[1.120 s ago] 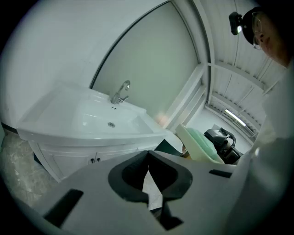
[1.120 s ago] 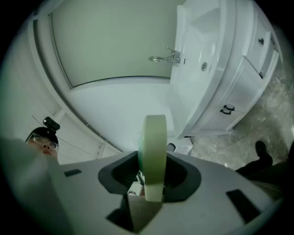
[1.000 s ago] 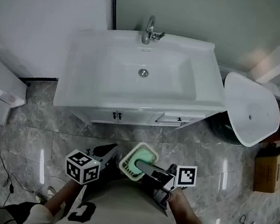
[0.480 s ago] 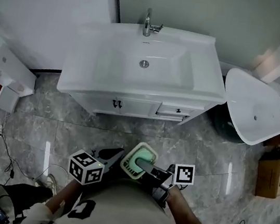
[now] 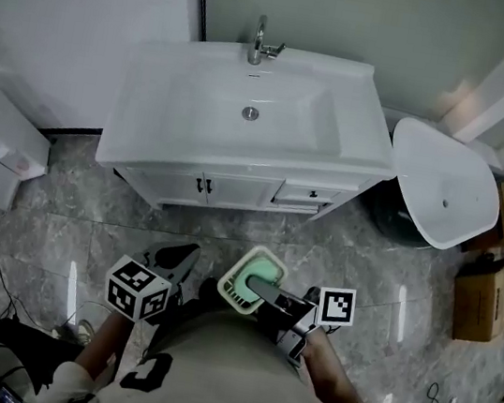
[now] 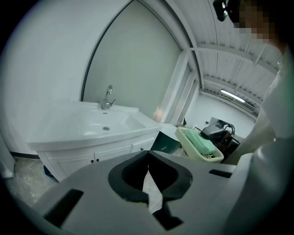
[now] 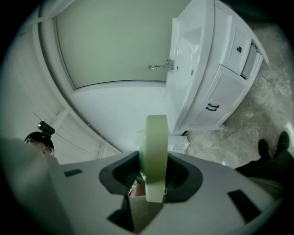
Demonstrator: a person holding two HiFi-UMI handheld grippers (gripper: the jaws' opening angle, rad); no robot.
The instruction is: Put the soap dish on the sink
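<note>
Jaws: right gripper [image 7: 155, 181] on soap dish [image 7: 155, 133]

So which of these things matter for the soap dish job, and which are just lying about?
In the job: soap dish, right gripper clamped on it, sink.
Lying about: spare basin, cardboard boxes, white cartons.

Pale green dish [image 7: 155, 137] between the jaws of the right gripper [image 7: 154, 181]; white sink [image 7: 193, 69] ahead of them; grey marbled floor [image 7: 257, 105] beneath.
</note>
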